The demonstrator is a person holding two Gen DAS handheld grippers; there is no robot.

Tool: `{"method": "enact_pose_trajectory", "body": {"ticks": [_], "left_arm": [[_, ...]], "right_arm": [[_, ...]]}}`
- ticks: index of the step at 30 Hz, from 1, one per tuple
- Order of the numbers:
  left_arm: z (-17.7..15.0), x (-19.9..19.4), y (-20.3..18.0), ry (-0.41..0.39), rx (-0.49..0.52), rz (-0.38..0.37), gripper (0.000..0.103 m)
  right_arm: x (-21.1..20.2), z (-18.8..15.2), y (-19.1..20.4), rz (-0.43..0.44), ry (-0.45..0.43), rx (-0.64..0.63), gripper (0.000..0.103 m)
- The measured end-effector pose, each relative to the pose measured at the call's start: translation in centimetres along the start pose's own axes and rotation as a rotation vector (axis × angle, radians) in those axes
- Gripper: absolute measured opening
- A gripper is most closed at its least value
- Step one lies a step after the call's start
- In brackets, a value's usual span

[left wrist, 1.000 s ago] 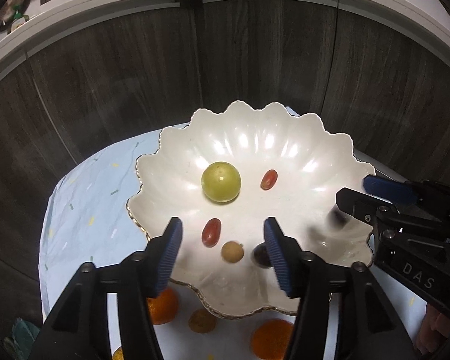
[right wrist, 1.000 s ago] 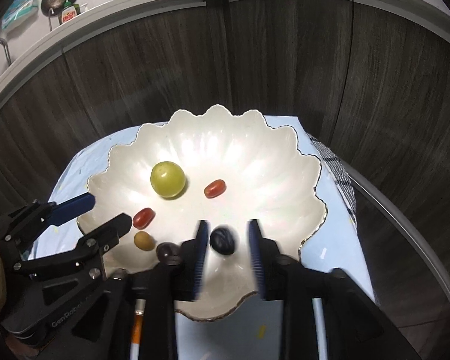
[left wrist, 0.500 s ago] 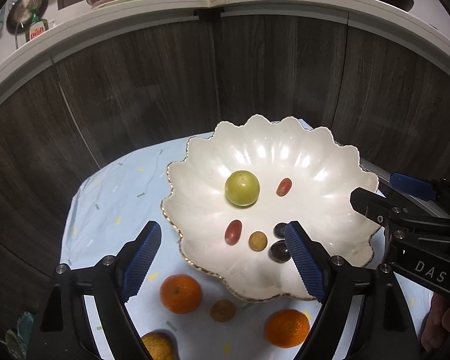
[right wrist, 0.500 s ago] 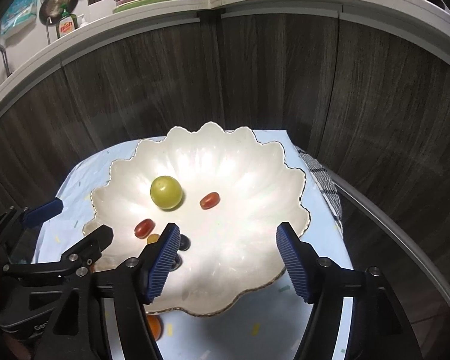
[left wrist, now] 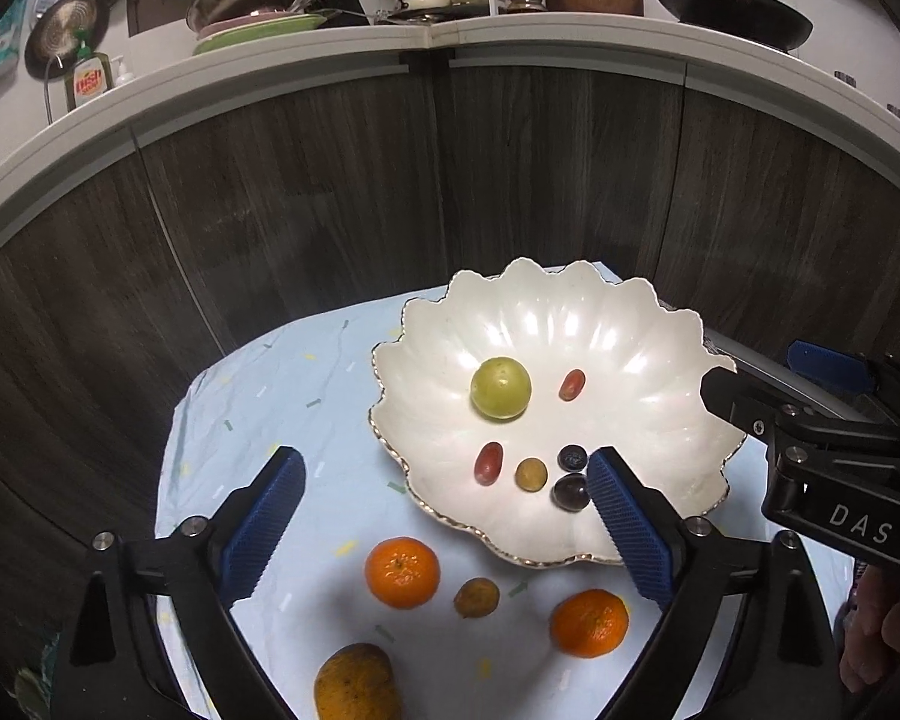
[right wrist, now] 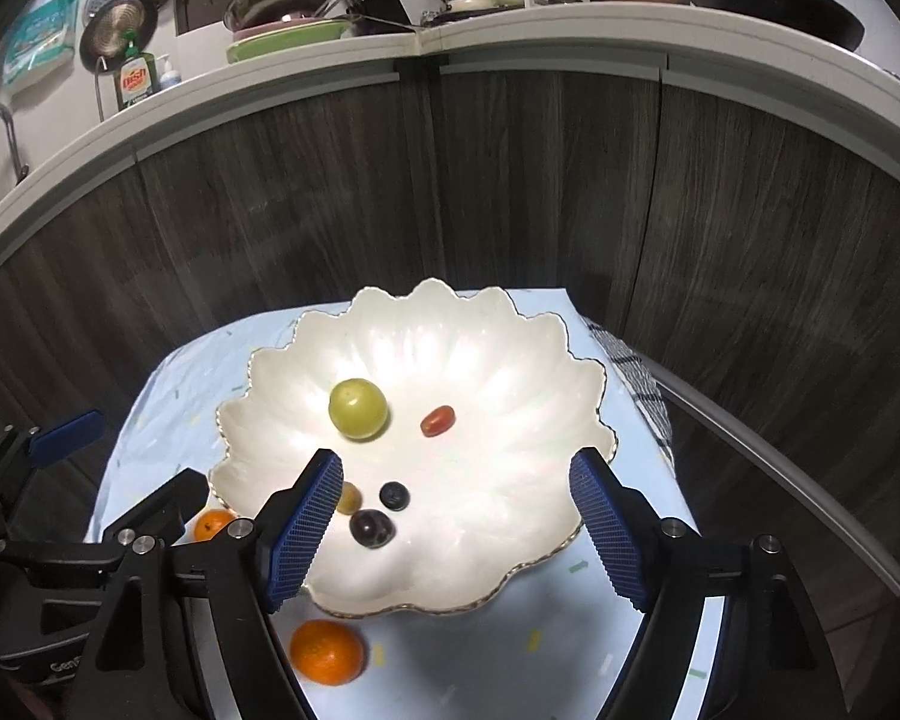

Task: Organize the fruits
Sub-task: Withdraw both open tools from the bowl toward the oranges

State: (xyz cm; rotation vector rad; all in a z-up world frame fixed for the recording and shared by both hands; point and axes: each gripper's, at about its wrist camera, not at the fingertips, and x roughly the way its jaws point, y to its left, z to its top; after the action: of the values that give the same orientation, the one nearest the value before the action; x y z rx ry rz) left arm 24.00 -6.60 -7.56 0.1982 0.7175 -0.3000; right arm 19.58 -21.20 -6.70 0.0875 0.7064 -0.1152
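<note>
In the left wrist view, the left gripper [left wrist: 447,519] is seen with its jaws opening and nothing between them; the scalloped bowl [left wrist: 648,324] lies ahead of the right pad, the dark grape [left wrist: 570,492] just beside it, so a release into the bowl is judged finished. Two tangerines [left wrist: 402,572] and a mango [left wrist: 357,684] are left on the cloth [left wrist: 258,396] below the pads, probably awaiting collection. In the right wrist view, the right gripper [right wrist: 465,534] is likewise shown opening and empty above the bowl, the blueberry [right wrist: 394,495] just ahead of its left pad, the green fruit [right wrist: 358,408] farther ahead.
</note>
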Motion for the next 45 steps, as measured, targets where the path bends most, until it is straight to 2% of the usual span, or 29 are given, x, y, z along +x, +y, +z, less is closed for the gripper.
{"method": "enact_pose_trajectory", "body": {"ticks": [24,36,45], "left_arm": [[-2.7,-2.6,2.1,-0.003,0.098,-0.03,0.097],[-4.0,-2.4,3.7,0.001,0.123,-0.046,0.097],[-5.0,-1.4,4.8,0.02,0.145,-0.053,0.097]], "right_arm": [[-2.7,-2.1,2.9,-0.022,-0.006,0.013,0.079],[-4.0,-3.8,4.6,-0.053,-0.038,0.032,0.079],[-3.3,-5.3,5.7,-0.067,0.002,0.044,0.079]]}}
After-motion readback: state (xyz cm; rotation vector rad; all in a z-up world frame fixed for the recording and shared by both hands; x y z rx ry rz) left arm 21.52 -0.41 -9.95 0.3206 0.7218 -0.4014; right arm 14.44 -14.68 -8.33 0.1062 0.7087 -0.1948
